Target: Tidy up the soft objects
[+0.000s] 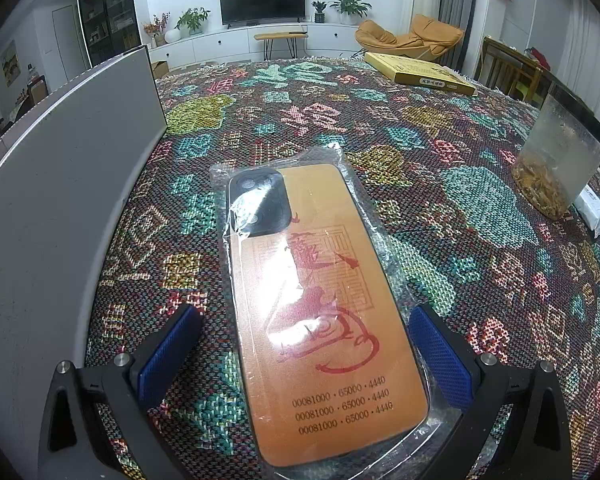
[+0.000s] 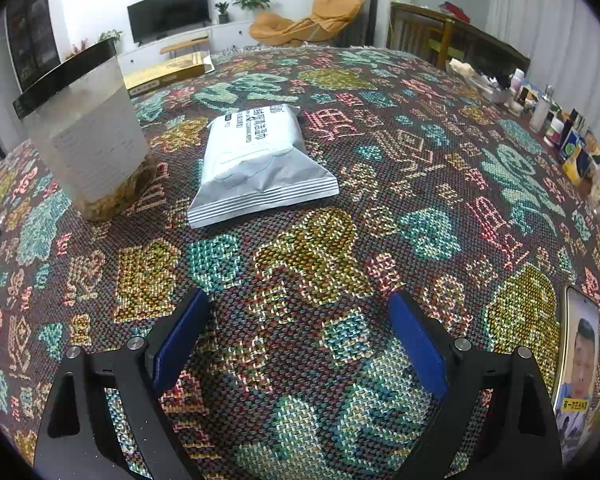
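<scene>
An orange phone case with red print, sealed in clear plastic wrap, lies flat on the patterned woven tablecloth. My left gripper is open just above it; the blue pads straddle the case's lower half, and I see no contact. In the right wrist view a white soft pack of wipes lies further out on the cloth. My right gripper is open over bare cloth, well short of the pack, with nothing between its fingers.
A grey box wall rises close on the left. A clear jar with yellow contents stands left of the wipes; a flat yellow box lies behind. A lit phone and several small bottles line the right edge.
</scene>
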